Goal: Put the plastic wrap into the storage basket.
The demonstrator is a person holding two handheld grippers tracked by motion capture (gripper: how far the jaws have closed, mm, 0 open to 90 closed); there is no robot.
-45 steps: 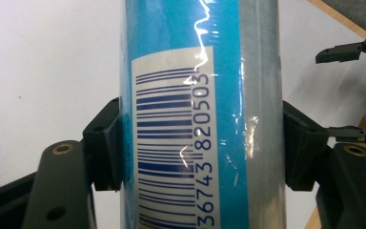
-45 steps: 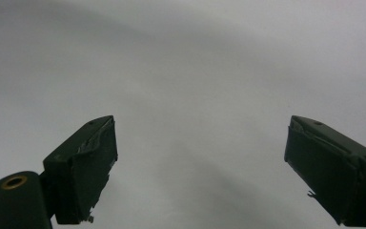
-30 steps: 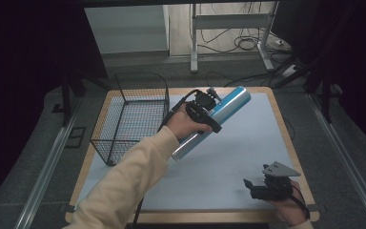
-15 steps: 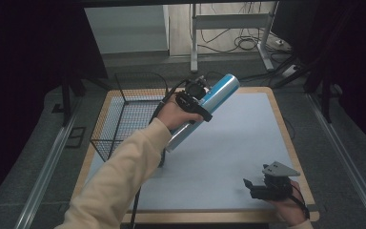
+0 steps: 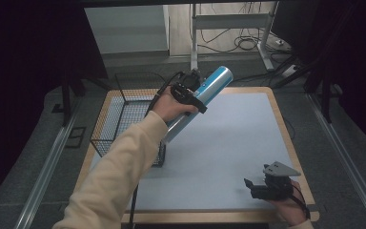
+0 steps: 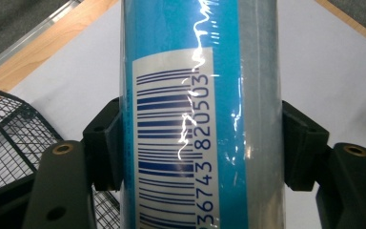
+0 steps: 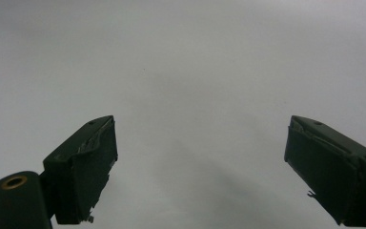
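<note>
1. High view: left gripper is clamped on a blue cylinder, held in the air at about 11 o'clock of the table centre, just beside the wire basket, which stands at 9 o'clock.
2. Likely step: carrying the cylinder to the basket to drop it in. That is a judgement; nothing is released yet.
3. To do it well: keep the jaws tight, since the wrap looks slick. Swing toward 9 o'clock until the lower end clears the basket rim, then lower the cylinder inside before opening.
4. The cylinder is tilted, upper end toward 1 o'clock and lower end toward 7 o'clock. It is long, so it may need laying flatter along the basket, or it could catch on the wire rim.
5. Left gripper view: jaws press both sides of the cylinder. The grip sits at mid-body, on the barcode label.
6. Right gripper rests low at 5 o'clock on the grey table mat, well apart from the cylinder. In the right gripper view its jaws stand wide apart with nothing between them.
7. Cylinder look: bright blue body with a silver-grey strip along one side, and glossy clear shrink film with glare streaks. The white label carries a dark blue barcode and digits. The upper end face looks pale and flat in the high view.
</note>
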